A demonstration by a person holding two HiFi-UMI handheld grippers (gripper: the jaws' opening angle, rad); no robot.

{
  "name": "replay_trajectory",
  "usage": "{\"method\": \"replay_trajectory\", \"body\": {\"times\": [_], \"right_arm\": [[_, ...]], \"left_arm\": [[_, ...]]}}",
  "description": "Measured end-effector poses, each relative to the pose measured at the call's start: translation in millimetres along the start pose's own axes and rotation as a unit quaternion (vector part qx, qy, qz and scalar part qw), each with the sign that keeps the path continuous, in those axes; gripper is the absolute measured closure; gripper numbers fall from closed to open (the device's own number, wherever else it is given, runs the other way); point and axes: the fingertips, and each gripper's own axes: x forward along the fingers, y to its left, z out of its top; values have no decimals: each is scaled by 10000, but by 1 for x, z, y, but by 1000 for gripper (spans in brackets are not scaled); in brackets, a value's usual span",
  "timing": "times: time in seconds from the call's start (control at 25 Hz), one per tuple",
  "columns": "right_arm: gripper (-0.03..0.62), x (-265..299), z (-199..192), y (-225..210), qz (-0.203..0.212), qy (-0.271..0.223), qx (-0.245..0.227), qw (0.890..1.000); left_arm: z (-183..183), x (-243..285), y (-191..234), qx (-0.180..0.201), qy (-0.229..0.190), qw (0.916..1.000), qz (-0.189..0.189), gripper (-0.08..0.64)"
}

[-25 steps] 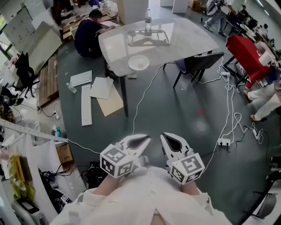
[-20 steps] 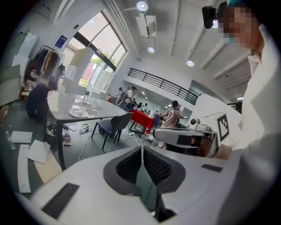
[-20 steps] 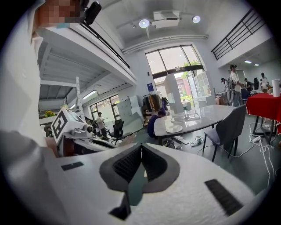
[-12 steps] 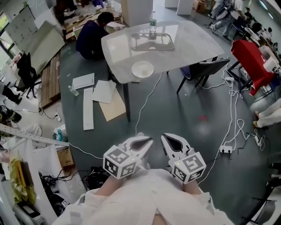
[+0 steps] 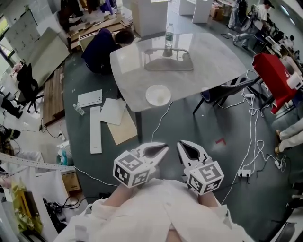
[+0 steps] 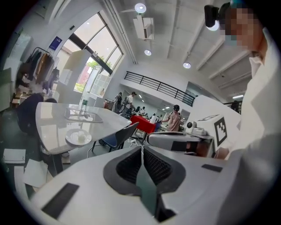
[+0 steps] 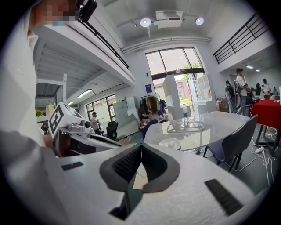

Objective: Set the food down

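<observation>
currently my left hand-held gripper (image 5: 162, 147) and right hand-held gripper (image 5: 182, 143) are both closed and empty. food (image 6: 81, 136), a small pale lump, sits on the plate (image 5: 151, 97) on the surface (image 5: 213, 54), well ahead. judged light and soft; plate stiff, slick, breakable, so grip its rim.

Bright, even daylight from tall windows (image 7: 175, 66) and ceiling lamps (image 6: 140, 8). The table (image 5: 213, 52) top glares; fisheye edges bend and darken.

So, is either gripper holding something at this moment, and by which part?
Nothing is held. The left gripper and the right gripper both have their jaws shut together, with nothing between them.
</observation>
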Motion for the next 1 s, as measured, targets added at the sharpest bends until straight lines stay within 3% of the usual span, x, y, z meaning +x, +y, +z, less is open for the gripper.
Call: {"method": "replay_trajectory", "body": {"times": [0.24, 0.44, 0.64, 1.0], "right_arm": [[589, 51, 23, -28, -131, 33, -64, 9999], [589, 95, 38, -42, 16, 0, -81, 10000], [589, 120, 48, -67, -181, -79, 35, 9998], [589, 129, 26, -88, -515, 191, 331, 9979]], "left_arm": [[33, 17, 51, 84, -20, 10000, -41, 534], [44, 36, 91, 141, 90, 9998, -139, 534], [61, 51, 114, 251, 168, 9991, -289, 534], [58, 64, 138, -158, 262, 9986, -429, 534]]}}
